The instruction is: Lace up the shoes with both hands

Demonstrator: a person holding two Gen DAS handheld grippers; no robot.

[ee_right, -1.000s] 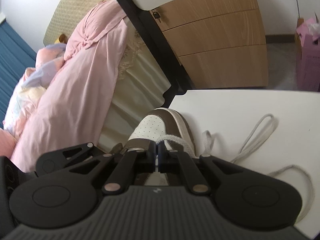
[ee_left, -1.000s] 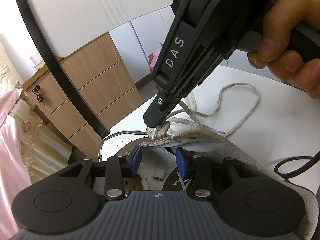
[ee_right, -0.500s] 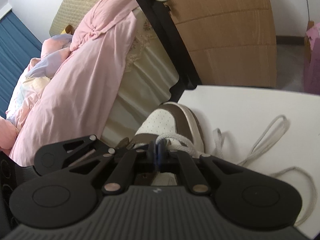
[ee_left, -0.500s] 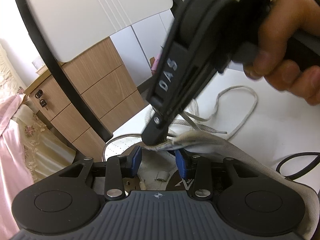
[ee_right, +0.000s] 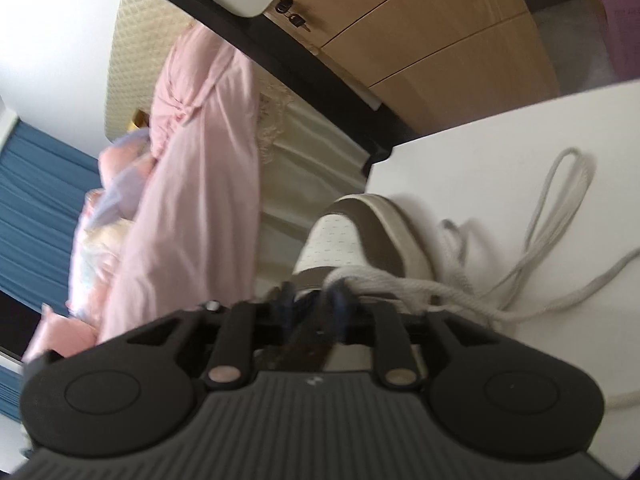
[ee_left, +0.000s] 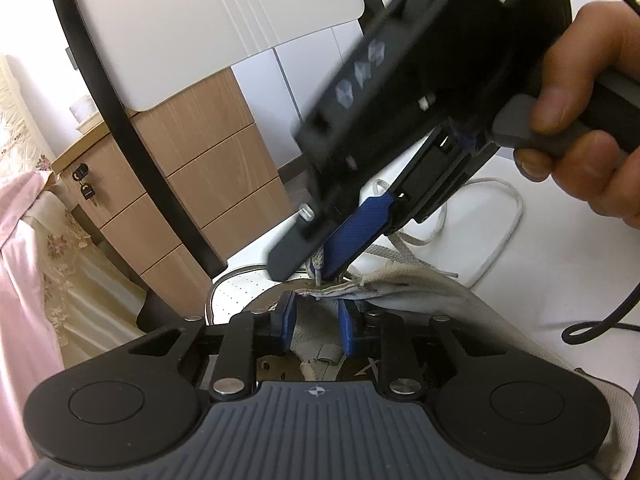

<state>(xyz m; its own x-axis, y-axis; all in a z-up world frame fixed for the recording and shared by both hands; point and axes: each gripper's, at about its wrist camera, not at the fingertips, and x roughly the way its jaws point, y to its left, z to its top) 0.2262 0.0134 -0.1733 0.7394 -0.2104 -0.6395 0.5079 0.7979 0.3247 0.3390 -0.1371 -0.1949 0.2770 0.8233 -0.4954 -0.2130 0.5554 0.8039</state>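
R claw: jaws apart, just been opening; grey lace end sits btwn the tips, pads not clamping it.
L claw: narrow gap, just been closing; blue pads either side of shoe's tongue/collar edge, contact unclear.
Shoe: white/brown sneaker at worktop edge, toe pointing away.
Lace: loose loops on worktop, R of shoe.
Hand: grips R claw handle.
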